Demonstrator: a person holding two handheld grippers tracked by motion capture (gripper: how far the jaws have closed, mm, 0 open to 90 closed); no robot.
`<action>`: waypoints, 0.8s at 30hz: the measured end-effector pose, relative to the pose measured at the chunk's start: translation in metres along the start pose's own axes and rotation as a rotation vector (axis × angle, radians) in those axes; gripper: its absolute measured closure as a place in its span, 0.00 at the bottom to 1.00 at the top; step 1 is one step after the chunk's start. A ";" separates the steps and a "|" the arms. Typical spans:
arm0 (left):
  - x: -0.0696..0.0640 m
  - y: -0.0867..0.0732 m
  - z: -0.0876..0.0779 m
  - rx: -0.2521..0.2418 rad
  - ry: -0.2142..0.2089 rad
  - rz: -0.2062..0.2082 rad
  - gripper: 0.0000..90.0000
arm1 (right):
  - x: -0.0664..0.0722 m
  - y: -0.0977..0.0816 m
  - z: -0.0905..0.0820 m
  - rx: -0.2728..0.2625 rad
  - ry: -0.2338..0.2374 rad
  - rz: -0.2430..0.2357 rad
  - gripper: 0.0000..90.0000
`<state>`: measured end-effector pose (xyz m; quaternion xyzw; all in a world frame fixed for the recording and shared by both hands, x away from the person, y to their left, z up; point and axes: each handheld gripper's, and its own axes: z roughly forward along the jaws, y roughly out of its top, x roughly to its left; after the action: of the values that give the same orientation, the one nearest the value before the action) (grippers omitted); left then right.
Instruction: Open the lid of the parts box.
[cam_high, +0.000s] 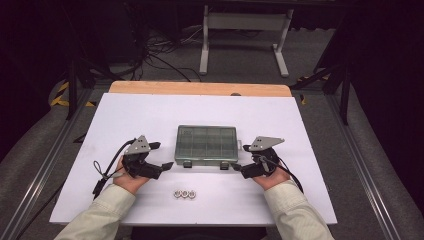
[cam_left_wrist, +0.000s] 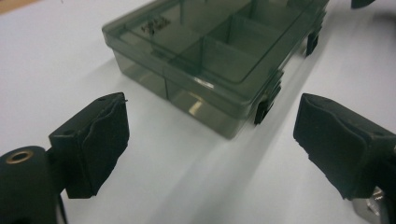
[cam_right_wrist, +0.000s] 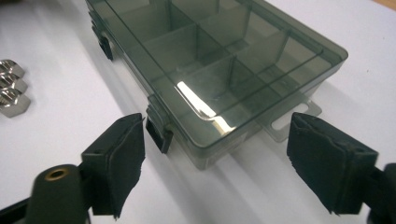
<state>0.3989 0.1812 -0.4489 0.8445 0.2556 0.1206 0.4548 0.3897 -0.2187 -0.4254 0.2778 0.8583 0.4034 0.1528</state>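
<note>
A smoky clear compartment box (cam_high: 206, 144) lies shut in the middle of the white board, with two black latches on its near side. My left gripper (cam_high: 162, 156) is open just off the box's near left corner (cam_left_wrist: 224, 126). My right gripper (cam_high: 241, 159) is open at the near right corner (cam_right_wrist: 205, 154), which lies between its pads; one black latch (cam_right_wrist: 159, 130) sits beside the left pad (cam_right_wrist: 123, 158). Three silver nuts (cam_high: 184, 193) lie in a row on the board in front of the box, also at the left edge of the right gripper view (cam_right_wrist: 11, 88).
The white board (cam_high: 150, 115) covers a wooden table whose far edge (cam_high: 200, 88) shows behind it. Beyond stand a white frame leg (cam_high: 204, 45) and cables on a grey floor. A hanging tab (cam_right_wrist: 292, 119) sticks out of the box's right end.
</note>
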 end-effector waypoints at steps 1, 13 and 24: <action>0.000 -0.001 0.002 0.009 -0.004 -0.002 0.13 | 0.000 -0.001 0.000 0.006 -0.003 0.003 0.24; -0.004 -0.002 0.009 0.034 -0.025 0.006 0.27 | -0.003 -0.008 0.007 0.060 0.020 0.018 0.35; -0.005 -0.002 0.012 0.034 -0.058 0.007 0.50 | -0.004 -0.009 0.009 0.071 0.031 0.014 0.52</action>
<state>0.3993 0.1710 -0.4566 0.8562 0.2412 0.0934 0.4472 0.3938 -0.2200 -0.4380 0.2826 0.8725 0.3778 0.1267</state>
